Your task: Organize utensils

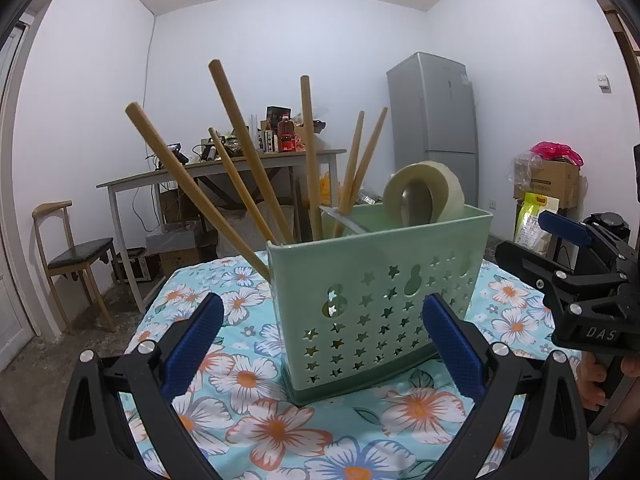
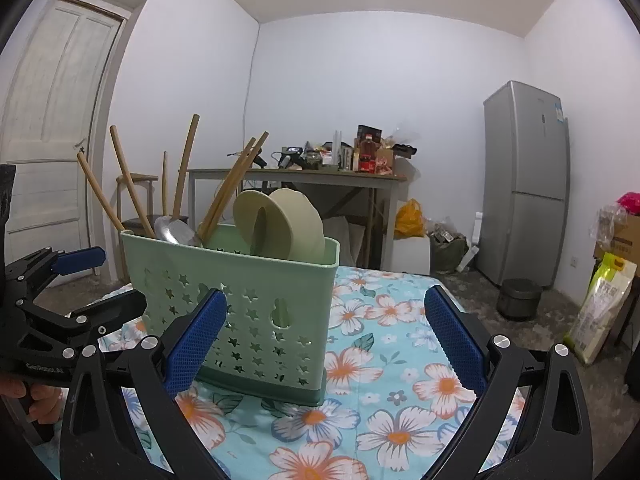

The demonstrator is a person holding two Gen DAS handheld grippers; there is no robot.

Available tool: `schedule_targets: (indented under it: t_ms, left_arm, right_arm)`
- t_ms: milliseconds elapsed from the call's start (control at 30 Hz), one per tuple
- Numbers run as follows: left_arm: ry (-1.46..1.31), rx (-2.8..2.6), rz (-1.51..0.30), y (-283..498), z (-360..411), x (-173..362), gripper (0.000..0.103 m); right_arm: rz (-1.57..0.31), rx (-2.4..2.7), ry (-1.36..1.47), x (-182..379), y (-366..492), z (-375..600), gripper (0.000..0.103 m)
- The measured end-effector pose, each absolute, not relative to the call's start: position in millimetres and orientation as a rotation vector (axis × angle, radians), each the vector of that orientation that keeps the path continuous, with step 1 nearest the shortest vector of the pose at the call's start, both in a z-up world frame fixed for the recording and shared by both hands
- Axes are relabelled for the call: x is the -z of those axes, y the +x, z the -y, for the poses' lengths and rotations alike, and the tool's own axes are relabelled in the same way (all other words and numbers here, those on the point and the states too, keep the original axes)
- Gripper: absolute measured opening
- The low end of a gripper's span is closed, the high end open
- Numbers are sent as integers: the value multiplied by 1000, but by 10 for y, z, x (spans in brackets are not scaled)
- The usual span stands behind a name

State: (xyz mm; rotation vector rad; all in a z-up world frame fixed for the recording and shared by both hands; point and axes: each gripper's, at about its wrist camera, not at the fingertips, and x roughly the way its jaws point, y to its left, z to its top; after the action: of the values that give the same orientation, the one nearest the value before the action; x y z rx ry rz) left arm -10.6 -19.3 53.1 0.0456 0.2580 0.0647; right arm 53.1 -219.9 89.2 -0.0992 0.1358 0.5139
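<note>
A mint-green utensil basket [image 1: 384, 304] with star-shaped holes stands on the floral cloth; it also shows in the right wrist view [image 2: 248, 312]. Several wooden chopsticks [image 1: 240, 128] stand in its left part, also seen in the right wrist view [image 2: 128, 184]. A metal spoon [image 2: 176, 230] and cream-coloured spoons [image 2: 288, 224] stand in it. My left gripper [image 1: 324, 344] is open and empty, just in front of the basket. My right gripper [image 2: 326, 340] is open and empty, at the basket's right front corner. Each gripper shows at the edge of the other's view.
The floral tablecloth [image 2: 392, 400] covers the table under the basket. Behind are a cluttered grey table [image 1: 224, 172], a wooden chair [image 1: 76, 256], a silver fridge [image 2: 524, 184], a white door [image 2: 52, 120], boxes and bags [image 1: 548, 188] on the right.
</note>
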Motion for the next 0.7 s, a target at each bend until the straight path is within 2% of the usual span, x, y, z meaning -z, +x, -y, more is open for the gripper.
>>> schedule_targets:
  t_ms: [700]
  left_arm:
    - [36, -72, -262, -102, 140, -545, 98]
  right_arm:
    - [-152, -512, -92, -878, 570, 2210, 95]
